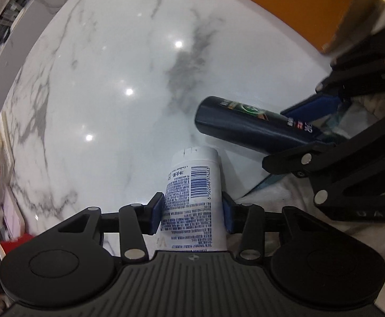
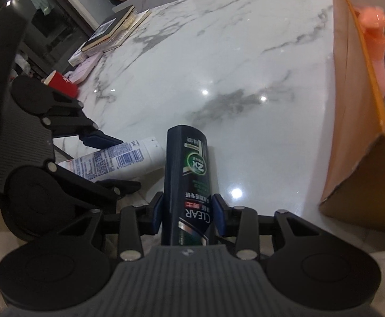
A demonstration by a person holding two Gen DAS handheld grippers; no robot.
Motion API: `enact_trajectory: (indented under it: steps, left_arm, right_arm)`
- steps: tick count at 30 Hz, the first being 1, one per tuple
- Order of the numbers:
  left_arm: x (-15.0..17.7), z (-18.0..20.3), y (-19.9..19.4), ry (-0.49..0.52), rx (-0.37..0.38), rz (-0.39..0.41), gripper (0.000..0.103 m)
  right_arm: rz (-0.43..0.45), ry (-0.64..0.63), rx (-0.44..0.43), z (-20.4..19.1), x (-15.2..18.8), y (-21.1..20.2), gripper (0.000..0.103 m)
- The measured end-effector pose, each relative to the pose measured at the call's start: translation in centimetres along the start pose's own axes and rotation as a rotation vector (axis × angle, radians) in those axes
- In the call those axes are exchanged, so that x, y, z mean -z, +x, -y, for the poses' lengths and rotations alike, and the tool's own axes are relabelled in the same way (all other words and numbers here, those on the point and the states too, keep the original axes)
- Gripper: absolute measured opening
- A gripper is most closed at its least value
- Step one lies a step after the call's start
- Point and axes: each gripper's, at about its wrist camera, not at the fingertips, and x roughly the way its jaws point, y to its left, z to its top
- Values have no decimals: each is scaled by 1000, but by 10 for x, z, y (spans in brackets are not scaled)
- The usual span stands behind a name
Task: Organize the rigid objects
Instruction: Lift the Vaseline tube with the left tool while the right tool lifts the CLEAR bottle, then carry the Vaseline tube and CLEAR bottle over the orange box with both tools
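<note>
The left gripper [image 1: 193,212] pinches a white bottle [image 1: 192,200] and the right gripper [image 2: 188,215] pinches a dark shampoo bottle [image 2: 188,174], probably to drop them into the orange box [image 2: 351,121] on the right.

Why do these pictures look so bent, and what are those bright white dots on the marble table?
Left wrist view: the fisheye lens bows the white marble table; the dots are glare spots; the orange box is blurred, while the white barcode-labelled bottle looks sharp. Right wrist view: same bending and glare; the pink spray bottle in the box is smeared, the dark blue shampoo bottle clearer.
</note>
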Motion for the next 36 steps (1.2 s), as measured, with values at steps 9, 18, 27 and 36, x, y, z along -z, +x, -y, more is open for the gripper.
enact_trajectory:
  steps: [9, 18, 27, 36]
  left_arm:
    - [5, -33, -12, -283, 161, 27, 27]
    - [8, -23, -36, -300, 118, 144, 26]
    - [16, -7, -81, -291, 147, 297, 26]
    - [-17, 6, -161, -259, 186, 507, 26]
  right_arm:
    - [19, 43, -36, 10, 0, -12, 38]
    - [48, 16, -25, 3, 4, -27, 38]
    - [138, -9, -12, -1, 6, -68, 38]
    - [326, 26, 51, 13, -7, -149, 38]
